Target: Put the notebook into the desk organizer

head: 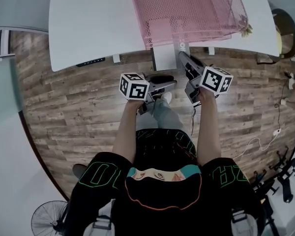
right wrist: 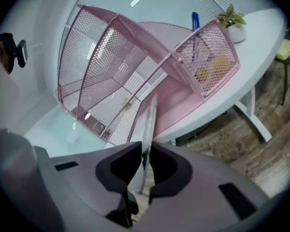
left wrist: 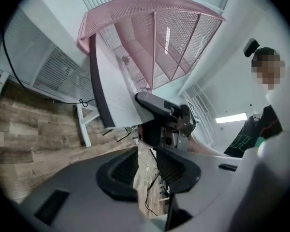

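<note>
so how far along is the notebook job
Done: the notebook is picked up, clamped edge-on in the right gripper. In hand: it is held in the air in front of the pink desk organizer, not yet inside. To do: slide it into a mesh slot and let go. The left gripper is open and empty.

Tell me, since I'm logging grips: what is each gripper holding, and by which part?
The right gripper pinches the thin white notebook by its near edge; left gripper holds nothing.
</note>
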`<state>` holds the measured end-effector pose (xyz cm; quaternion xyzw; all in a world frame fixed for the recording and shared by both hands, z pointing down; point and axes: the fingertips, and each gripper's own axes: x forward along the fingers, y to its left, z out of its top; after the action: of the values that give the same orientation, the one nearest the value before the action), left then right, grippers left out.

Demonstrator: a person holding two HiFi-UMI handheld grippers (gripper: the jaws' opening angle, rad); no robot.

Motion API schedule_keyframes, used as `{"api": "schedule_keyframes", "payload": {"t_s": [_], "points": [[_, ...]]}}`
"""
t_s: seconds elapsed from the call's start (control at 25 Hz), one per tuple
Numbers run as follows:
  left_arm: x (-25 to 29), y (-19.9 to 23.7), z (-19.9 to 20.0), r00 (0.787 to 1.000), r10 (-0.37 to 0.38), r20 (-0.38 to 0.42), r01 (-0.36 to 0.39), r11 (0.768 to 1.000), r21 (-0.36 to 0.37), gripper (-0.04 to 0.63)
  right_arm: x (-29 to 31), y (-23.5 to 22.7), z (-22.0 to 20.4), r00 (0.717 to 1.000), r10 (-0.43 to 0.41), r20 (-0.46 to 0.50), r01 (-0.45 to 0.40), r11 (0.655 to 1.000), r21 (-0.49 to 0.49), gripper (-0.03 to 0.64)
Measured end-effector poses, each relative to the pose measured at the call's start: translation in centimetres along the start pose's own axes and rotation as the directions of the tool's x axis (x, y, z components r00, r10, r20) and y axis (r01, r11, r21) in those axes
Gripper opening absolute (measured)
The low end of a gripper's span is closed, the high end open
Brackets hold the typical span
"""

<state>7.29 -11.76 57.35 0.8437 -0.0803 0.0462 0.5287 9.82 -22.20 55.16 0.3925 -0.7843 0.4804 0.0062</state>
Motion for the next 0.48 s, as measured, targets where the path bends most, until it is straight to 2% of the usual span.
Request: {"api": "schedule_keyframes", "payload": {"t_s": [0.04, 0.16, 0.2, 0.28, 0.4, 0.48], "points": [[0.1, -0.1, 0.8, 1.000, 0.000, 0.024, 0.000, 1.000, 0.006, 0.103, 0.2, 0.1, 0.2, 1.000, -0.012, -0.009, 0.012, 1.000, -0.025, 0.053], [0.0, -0.4, 3.2, 0.995, 0.001, 0.097, -0.003, 1.000, 0.022, 0.071, 0.7, 0.7, 0.6, 0.999, -0.049, -0.021, 0.047, 0.993, -0.110, 0.206], [0.0, -0.5, 3.8, 0.993, 0.004, 0.119, -0.007, 1.000, 0.027, 0.061, 0.6, 0.7, 0.8, 0.997, -0.071, -0.015, 0.068, 0.988, -0.139, 0.231], [-0.1, -0.3, 5.0, 0.987, 0.024, 0.157, -0.030, 0.999, 0.034, 0.054, 0.1, 0.4, 1.1, 0.993, -0.122, 0.001, 0.120, 0.976, -0.184, 0.252], [-0.1, 0.9, 6.2, 0.976, 0.100, 0.195, -0.112, 0.993, 0.049, 0.035, -1.2, -0.5, 1.3, 0.982, -0.188, 0.014, 0.186, 0.957, -0.223, 0.259], [0.1, 1.6, 6.4, 0.972, 0.135, 0.195, -0.149, 0.987, 0.057, -0.005, -2.4, -1.2, 1.4, 0.970, -0.240, 0.022, 0.237, 0.935, -0.262, 0.259]]}}
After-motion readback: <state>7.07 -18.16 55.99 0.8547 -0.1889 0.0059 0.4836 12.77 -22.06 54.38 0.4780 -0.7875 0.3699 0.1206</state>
